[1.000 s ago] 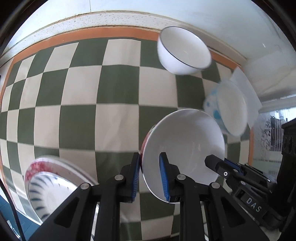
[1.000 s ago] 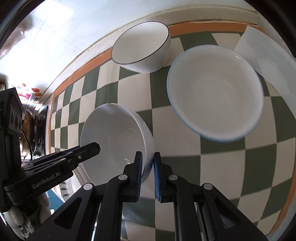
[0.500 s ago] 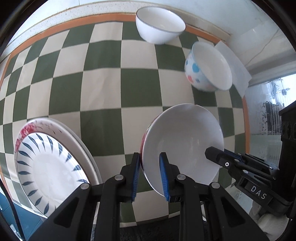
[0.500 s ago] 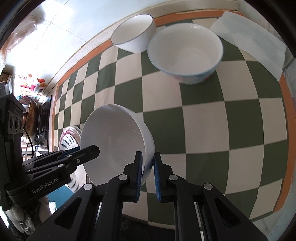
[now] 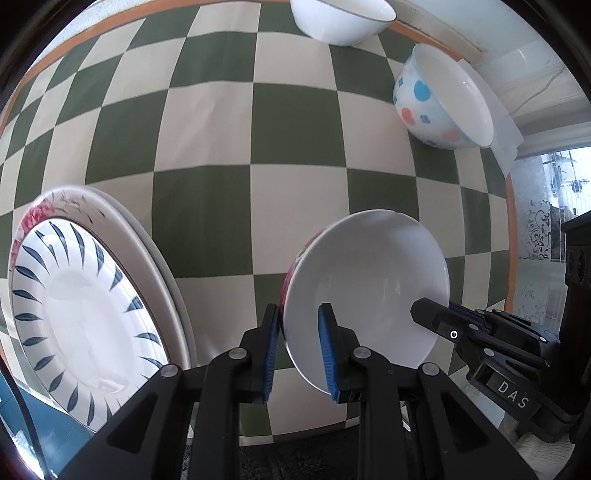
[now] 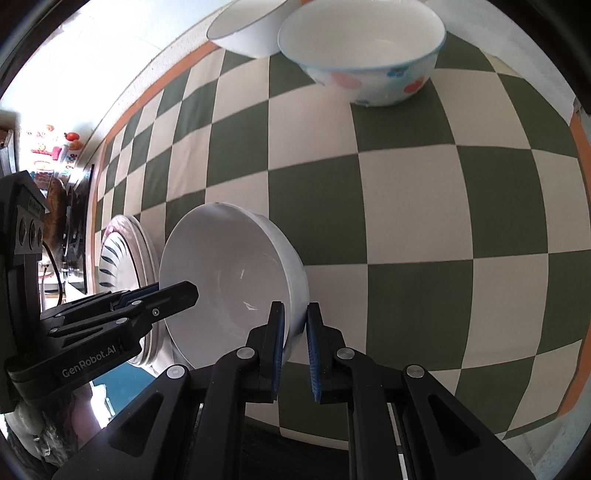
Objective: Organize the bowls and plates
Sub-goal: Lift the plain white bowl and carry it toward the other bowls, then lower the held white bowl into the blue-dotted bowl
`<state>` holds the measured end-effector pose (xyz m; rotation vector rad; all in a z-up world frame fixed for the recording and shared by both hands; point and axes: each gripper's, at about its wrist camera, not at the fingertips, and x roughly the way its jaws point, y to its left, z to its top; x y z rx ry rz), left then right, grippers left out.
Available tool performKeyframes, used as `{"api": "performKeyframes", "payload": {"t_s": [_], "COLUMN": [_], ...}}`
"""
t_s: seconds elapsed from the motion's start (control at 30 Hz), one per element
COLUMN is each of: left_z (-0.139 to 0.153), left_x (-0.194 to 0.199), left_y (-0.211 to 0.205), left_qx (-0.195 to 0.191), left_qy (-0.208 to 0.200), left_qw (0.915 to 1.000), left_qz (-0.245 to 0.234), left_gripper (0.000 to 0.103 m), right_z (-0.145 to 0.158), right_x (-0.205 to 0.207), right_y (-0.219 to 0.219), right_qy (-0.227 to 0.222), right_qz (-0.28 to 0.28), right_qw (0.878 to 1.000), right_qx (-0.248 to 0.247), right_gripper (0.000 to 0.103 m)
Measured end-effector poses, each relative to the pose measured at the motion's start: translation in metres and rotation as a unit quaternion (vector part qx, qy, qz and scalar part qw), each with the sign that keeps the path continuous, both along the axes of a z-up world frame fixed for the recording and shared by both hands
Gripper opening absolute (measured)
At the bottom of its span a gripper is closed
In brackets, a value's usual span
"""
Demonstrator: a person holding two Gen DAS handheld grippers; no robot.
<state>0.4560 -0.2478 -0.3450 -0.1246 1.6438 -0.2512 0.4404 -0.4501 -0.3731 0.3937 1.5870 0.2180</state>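
Observation:
A white bowl [image 5: 369, 284] with a red pattern outside hangs tilted above the checked cloth, held at both sides. My left gripper [image 5: 297, 343] is shut on its near-left rim. My right gripper [image 6: 295, 339] is shut on the opposite rim of the same bowl [image 6: 229, 280]. A stack of plates [image 5: 85, 295], a blue-striped one on top, lies at the left near the table's front edge. The stack [image 6: 122, 258] shows behind the bowl in the right wrist view. A dotted bowl [image 5: 439, 99] and a plain white bowl [image 5: 340, 18] stand at the far side.
The green and cream checked cloth [image 5: 229, 147] with an orange border covers the table. A white sheet [image 5: 506, 136] lies under the dotted bowl [image 6: 369, 55] at the far right corner. The table's front edge runs just below the grippers.
Both grippers have carried the white bowl back toward the table's front edge and slightly down. The far bowls have receded, and the plate stack has come fully into view at the left.

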Motion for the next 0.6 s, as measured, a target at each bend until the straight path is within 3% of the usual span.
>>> {"api": "performKeyframes", "payload": {"t_s": [0.17, 0.27, 0.43, 0.5, 0.6], "left_z": [0.002, 0.02, 0.069, 0.078, 0.074], "left_x": [0.0, -0.002, 0.01, 0.025, 0.064], "left_y": [-0.003, 0.005, 0.014, 0.008, -0.011], "left_qx": [0.0, -0.007, -0.03, -0.04, -0.048], "left_qy": [0.004, -0.003, -0.045, -0.058, -0.061], "left_qw": [1.0, 0.9998, 0.9972, 0.9961, 0.9956], "left_qz": [0.003, 0.021, 0.052, 0.053, 0.052], "left_gripper": [0.019, 0.019, 0.025, 0.031, 0.031], "right_z": [-0.005, -0.001, 0.035, 0.051, 0.062], "right_x": [0.0, 0.004, 0.013, 0.023, 0.045], "right_y": [-0.001, -0.007, -0.042, -0.062, -0.087], "right_qy": [0.013, 0.02, -0.006, -0.021, -0.047], "right_qz": [0.002, -0.007, -0.048, -0.078, -0.11], "right_qw": [1.0, 1.0, 0.998, 0.996, 0.992], "right_qx": [0.003, 0.016, 0.038, 0.042, 0.043], "right_gripper": [0.014, 0.014, 0.014, 0.018, 0.034]}}
